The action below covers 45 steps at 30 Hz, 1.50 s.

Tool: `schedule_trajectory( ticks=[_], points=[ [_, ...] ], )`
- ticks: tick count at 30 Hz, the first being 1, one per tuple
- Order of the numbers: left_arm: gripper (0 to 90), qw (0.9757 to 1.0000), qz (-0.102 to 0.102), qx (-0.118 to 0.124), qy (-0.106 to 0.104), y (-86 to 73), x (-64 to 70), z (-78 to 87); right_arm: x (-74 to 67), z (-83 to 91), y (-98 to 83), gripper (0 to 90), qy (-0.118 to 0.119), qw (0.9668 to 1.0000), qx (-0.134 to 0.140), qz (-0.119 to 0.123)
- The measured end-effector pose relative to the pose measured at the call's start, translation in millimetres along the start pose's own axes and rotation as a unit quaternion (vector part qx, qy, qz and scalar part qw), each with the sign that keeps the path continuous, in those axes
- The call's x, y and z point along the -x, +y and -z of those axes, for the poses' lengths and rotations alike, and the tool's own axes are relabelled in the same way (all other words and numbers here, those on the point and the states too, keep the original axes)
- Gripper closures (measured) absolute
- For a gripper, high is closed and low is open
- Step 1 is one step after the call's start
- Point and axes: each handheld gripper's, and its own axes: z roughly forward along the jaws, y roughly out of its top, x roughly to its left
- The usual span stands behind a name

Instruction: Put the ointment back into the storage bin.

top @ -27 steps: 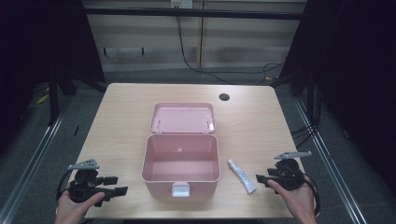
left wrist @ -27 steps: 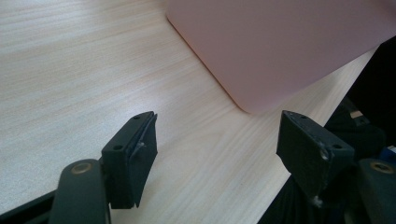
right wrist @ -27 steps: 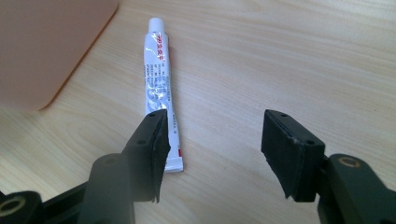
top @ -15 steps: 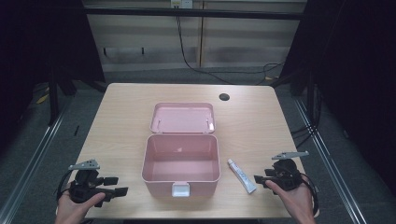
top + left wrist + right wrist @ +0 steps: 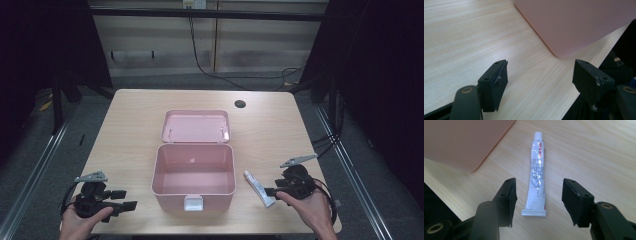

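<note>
The right gripper [image 5: 537,200] is held low and level, jaws spread wide astride the crimped end of the white tube [image 5: 537,175], which lies flat just right of the pink box [image 5: 194,172]. The left gripper [image 5: 540,82] is held released left of that box.

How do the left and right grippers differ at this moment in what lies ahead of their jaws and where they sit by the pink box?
The right gripper has the white tube lying flat between its open jaws, untouched; the left gripper has bare table between its own. The right gripper sits at the right of the pink box, beside the tube; the left gripper sits at the box's left, with only the box's corner ahead. Both stand open, low at the table's near edge.
</note>
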Motion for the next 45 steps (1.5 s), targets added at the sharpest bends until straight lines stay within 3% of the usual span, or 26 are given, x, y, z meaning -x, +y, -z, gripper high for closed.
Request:
schedule_trajectory(
  ticks=[6, 7, 11, 20, 23, 30, 35, 45],
  points=[
    [28.0, 1.0, 0.003, 0.001, -0.001, -0.5, 0.7, -0.2, -2.9, 3.4, 11.3, 45.1, 0.002, 0.9999, -0.01, 0.001],
    [28.0, 1.0, 0.001, 0.001, 0.0, -0.5, 0.7, -0.4, -2.5, 1.3, 14.9, 44.3, 0.006, 0.9996, -0.029, 0.0],
    [28.0, 1.0, 0.002, 0.0, -0.001, -0.6, 0.3, -0.3, -3.7, -6.8, 23.2, 46.8, 0.002, 0.9981, -0.061, 0.011],
    [27.8, 1.0, 0.002, 0.0, -0.003, -0.4, 0.5, -0.5, -10.3, -16.6, 39.5, 51.2, 0.006, 0.9935, -0.11, 0.028],
    [27.8, 1.0, 0.002, 0.0, -0.004, -0.4, 0.8, -0.5, -10.7, -23.4, 45.4, 49.5, 0.005, 0.9892, -0.144, 0.028],
    [27.6, 1.0, 0.0, -0.001, -0.006, -0.1, 0.2, -0.4, -9.4, -31.5, 54.8, 53.9, 0.004, 0.9824, -0.185, 0.029],
    [27.6, 1.0, 0.001, 0.0, -0.007, -0.1, 0.5, -0.6, -3.3, -44.0, 61.3, 61.8, -0.005, 0.9735, -0.228, 0.019],
    [27.6, 1.0, 0.0, -0.001, -0.008, 0.1, -0.3, 0.3, -5.0, -57.6, 63.4, 63.6, -0.008, 0.9685, -0.247, 0.031]
  ],
)
